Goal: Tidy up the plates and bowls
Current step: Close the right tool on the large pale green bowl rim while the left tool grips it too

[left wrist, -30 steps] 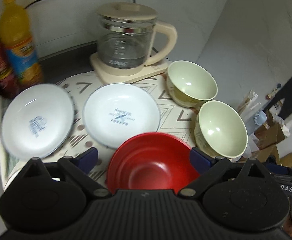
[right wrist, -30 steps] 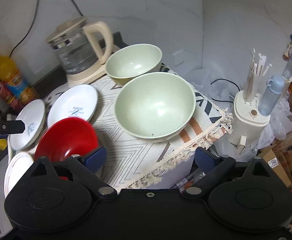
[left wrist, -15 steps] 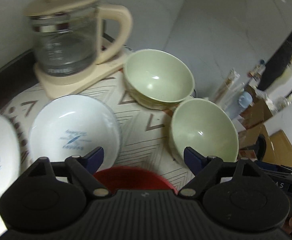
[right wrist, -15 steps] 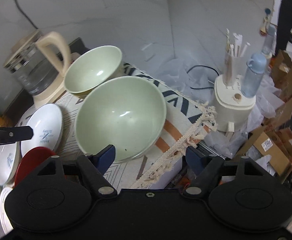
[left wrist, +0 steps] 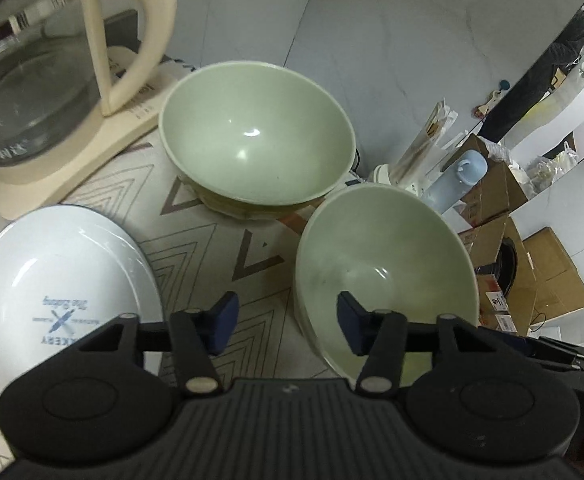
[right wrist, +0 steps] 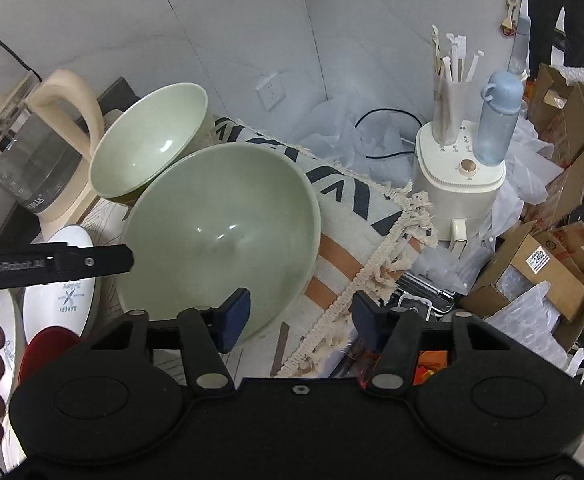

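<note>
Two pale green bowls stand on a patterned cloth (left wrist: 212, 240). The near green bowl (left wrist: 384, 276) (right wrist: 220, 232) has both grippers at its rim. My left gripper (left wrist: 286, 328) straddles its left rim, one blue pad inside and one outside; the jaws are closing and stand apart from the rim. My right gripper (right wrist: 301, 320) straddles the opposite rim the same way, also closing without contact. The far green bowl (left wrist: 256, 132) (right wrist: 148, 144) sits behind, touching the near one. A white plate (left wrist: 60, 300) (right wrist: 64, 296) and a red bowl (right wrist: 48, 348) lie to the left.
A glass kettle (left wrist: 32, 80) (right wrist: 32, 160) stands at the back left. The cloth's fringed edge (right wrist: 372, 260) marks the table's right side. Beyond it sit a white appliance (right wrist: 460, 184) with a blue bottle and cardboard boxes (right wrist: 552, 272). A person (right wrist: 564, 8) stands far back.
Both grippers have come down and closed in on the near green bowl, and their jaws have narrowed. The left one swung right, so the red bowl left its view.
</note>
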`<state>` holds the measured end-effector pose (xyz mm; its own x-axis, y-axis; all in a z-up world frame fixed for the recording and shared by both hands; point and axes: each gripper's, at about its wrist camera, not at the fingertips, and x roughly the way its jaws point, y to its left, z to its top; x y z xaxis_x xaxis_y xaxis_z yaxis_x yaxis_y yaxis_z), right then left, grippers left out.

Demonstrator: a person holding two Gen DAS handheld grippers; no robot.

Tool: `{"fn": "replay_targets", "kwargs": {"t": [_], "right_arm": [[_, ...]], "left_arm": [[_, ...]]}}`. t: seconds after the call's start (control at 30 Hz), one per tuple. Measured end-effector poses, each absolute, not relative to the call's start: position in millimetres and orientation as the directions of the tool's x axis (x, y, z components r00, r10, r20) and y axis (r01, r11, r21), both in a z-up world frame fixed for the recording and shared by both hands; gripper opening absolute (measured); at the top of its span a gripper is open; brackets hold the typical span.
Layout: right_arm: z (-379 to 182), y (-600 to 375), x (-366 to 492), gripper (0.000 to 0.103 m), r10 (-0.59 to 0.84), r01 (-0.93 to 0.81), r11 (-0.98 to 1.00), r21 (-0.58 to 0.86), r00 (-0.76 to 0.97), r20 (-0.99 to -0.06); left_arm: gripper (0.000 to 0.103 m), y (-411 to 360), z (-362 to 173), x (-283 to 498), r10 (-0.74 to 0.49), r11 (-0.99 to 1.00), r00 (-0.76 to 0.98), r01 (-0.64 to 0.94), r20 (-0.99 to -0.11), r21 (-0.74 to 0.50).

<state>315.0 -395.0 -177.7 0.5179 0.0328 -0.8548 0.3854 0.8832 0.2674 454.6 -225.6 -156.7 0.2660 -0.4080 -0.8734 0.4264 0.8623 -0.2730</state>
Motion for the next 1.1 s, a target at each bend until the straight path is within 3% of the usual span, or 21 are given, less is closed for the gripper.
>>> {"fn": "replay_targets", "kwargs": {"t": [0.13,0.23,0.3,0.33,0.73,1.1], "right_arm": [[-185.2,-389.2,322.8,0.05,0.033,0.378,0.888,0.261,0.513,-0.858],[-192.2,-387.2,327.6,0.042,0.035,0.38,0.889,0.256,0.5,-0.865],[-198.1,-386.3,331.8,0.027,0.044,0.376,0.89,0.258,0.493,-0.869],[-199.9,-385.7,333.5,0.025,0.044,0.376,0.891,0.256,0.488,-0.872],[-176.3,-376.8,323.7,0.023,0.033,0.345,0.9,0.267,0.557,-0.83],[-147.2,-368.6,326.1,0.023,0.078,0.211,0.943,0.257,0.611,-0.788]], "left_arm": [[0.03,-229.5,-169.6,459.6,-0.407,0.861,0.236,0.42,-0.882,-0.285],[0.024,-232.4,-173.9,460.7,-0.421,0.855,0.226,0.423,-0.878,-0.301],[0.018,-235.1,-175.9,458.6,-0.432,0.844,0.231,0.443,-0.872,-0.301],[0.013,-236.2,-176.5,457.6,-0.437,0.841,0.227,0.445,-0.87,-0.306],[0.012,-218.8,-147.6,440.4,-0.439,0.858,0.273,0.411,-0.856,-0.309],[0.012,-202.9,-111.2,422.9,-0.409,0.894,0.374,0.349,-0.832,-0.283]]}}
